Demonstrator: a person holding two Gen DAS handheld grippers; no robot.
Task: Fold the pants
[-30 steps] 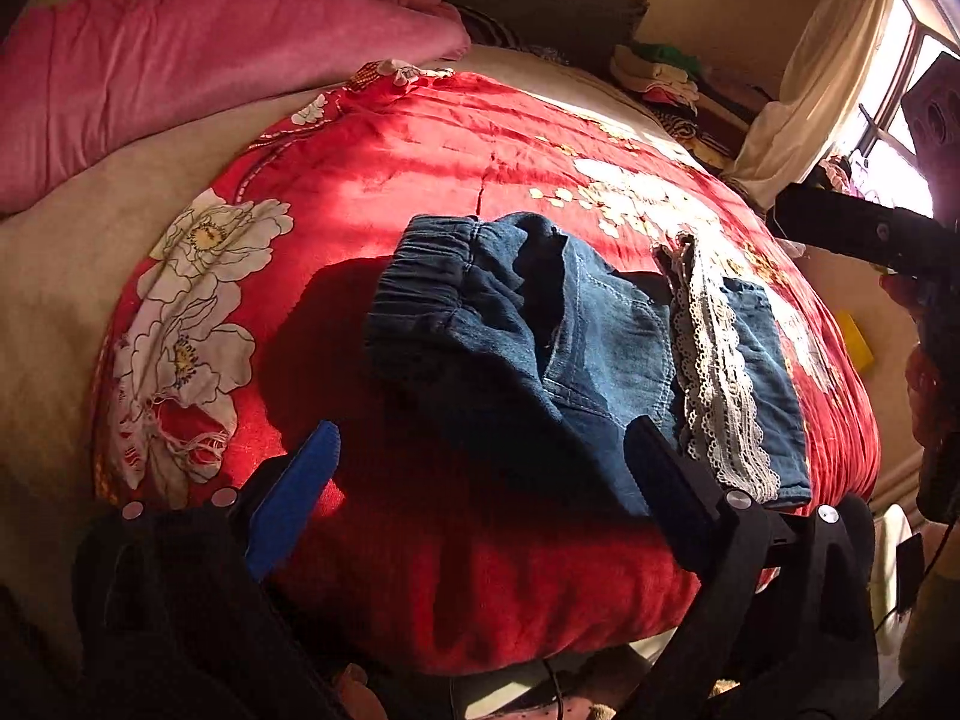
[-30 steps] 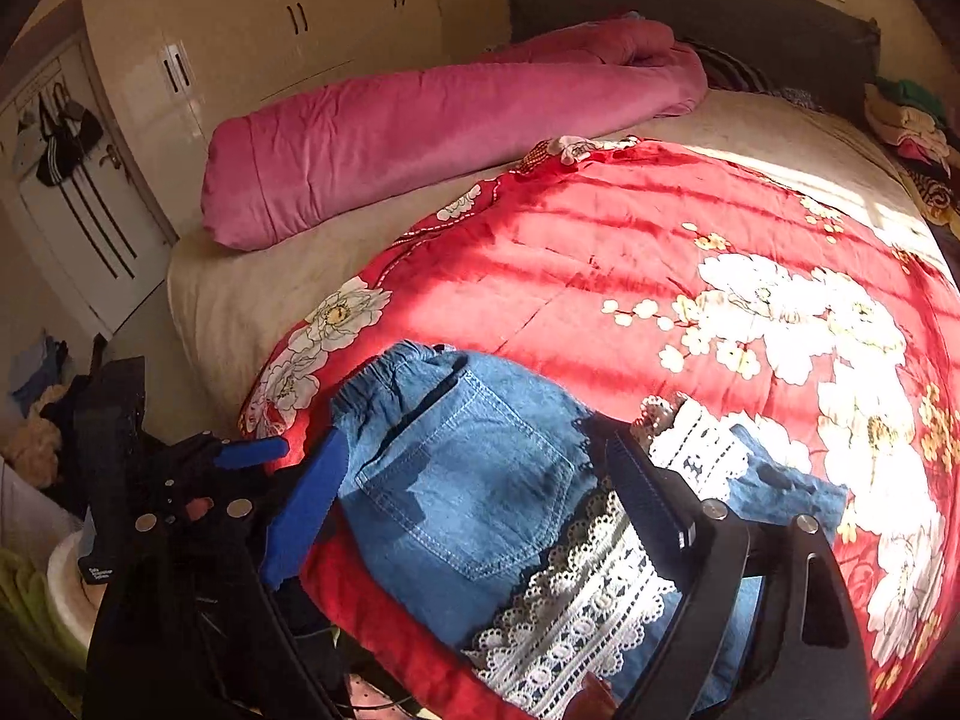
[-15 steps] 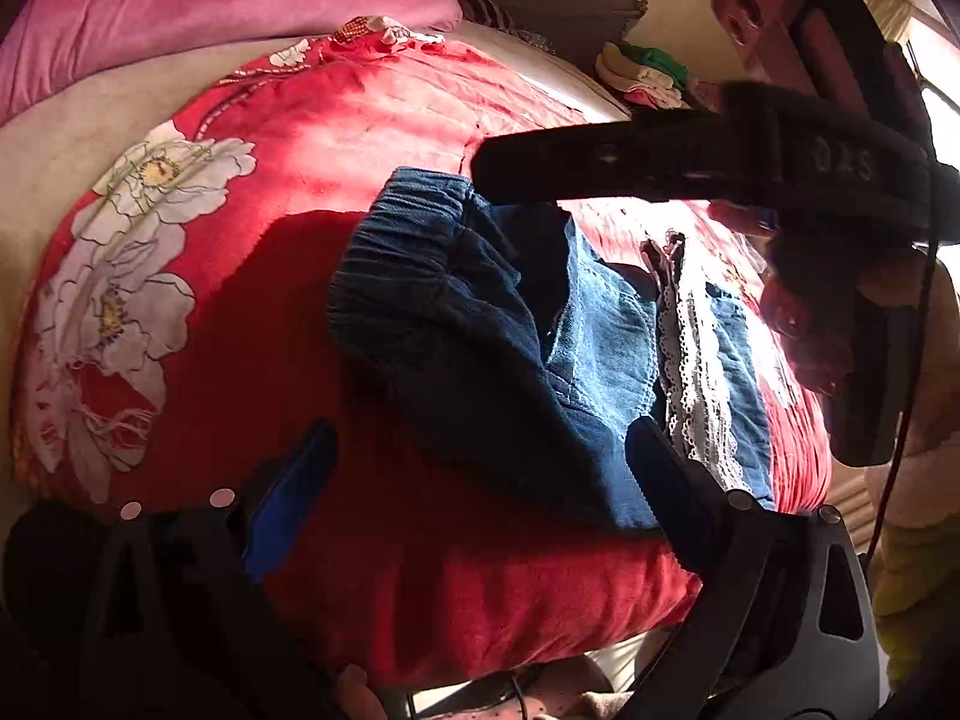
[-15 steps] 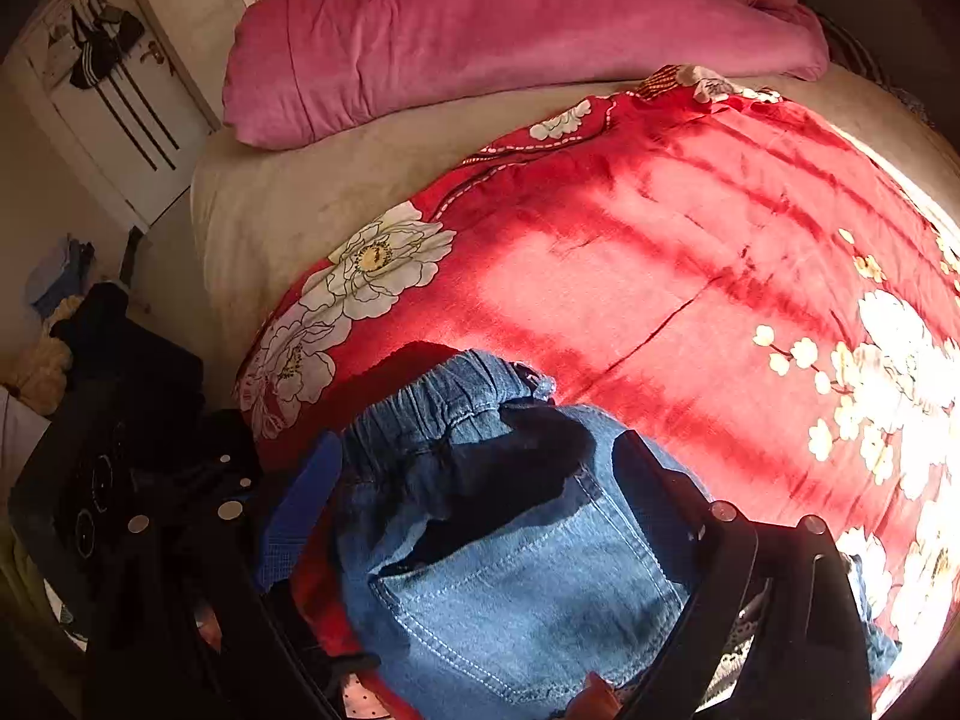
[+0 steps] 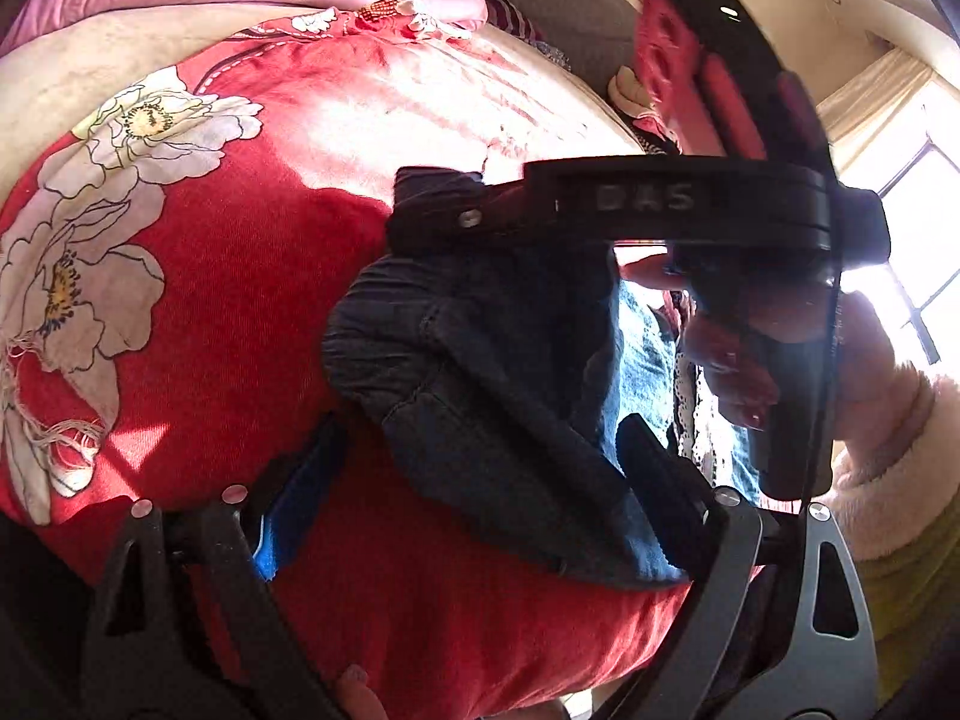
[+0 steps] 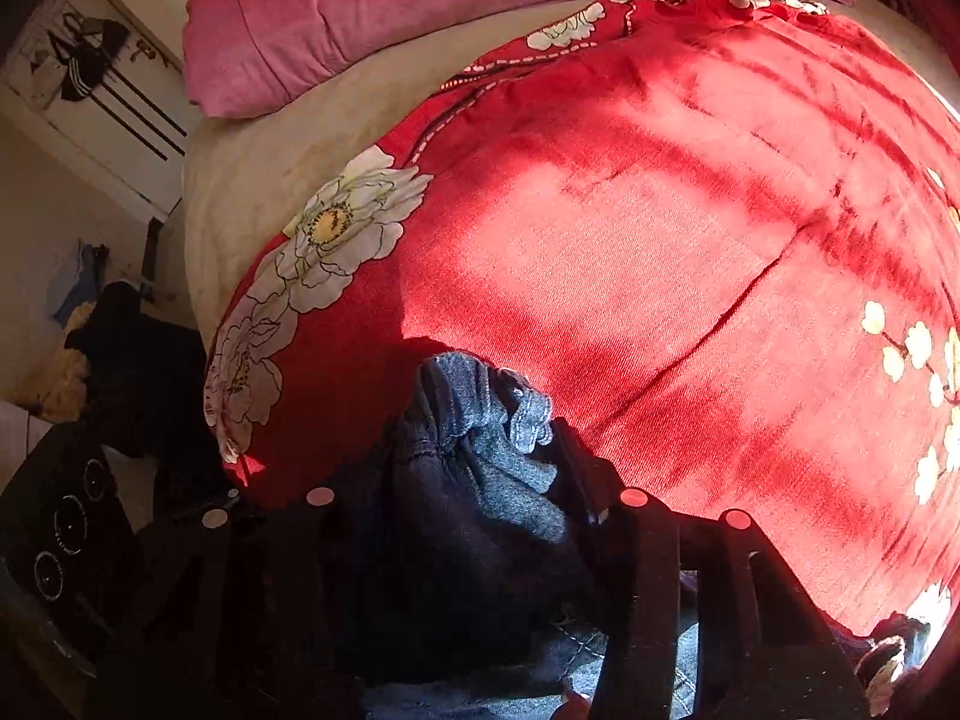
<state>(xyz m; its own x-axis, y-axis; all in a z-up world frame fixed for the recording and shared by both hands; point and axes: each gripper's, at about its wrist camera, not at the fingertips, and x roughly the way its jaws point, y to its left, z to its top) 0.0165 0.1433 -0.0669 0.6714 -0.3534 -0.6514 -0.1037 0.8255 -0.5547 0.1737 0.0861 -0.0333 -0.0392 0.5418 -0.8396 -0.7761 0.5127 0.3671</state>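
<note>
Blue denim pants (image 5: pixel 480 396) with a lace-trimmed hem lie folded on a red floral quilt (image 5: pixel 240 300). My left gripper (image 5: pixel 474 450) is open, its fingers straddling the near edge of the pants. My right gripper (image 6: pixel 474 462) reaches over the elastic waistband (image 6: pixel 480 414); the denim bunches between its two fingers, which look closed in on it. In the left wrist view the right gripper's black body (image 5: pixel 660 204) crosses above the pants, held by a hand in a fleecy sleeve.
A pink rolled blanket (image 6: pixel 420 18) lies along the far side of the bed. A beige sheet (image 6: pixel 270 168) shows beside the quilt. Wardrobe doors and clothes on the floor (image 6: pixel 90 312) are at left. A bright window (image 5: pixel 912 252) is at right.
My right gripper has moved left across the pants to the waistband and closed in on it. My left gripper has moved closer to the pants' near edge.
</note>
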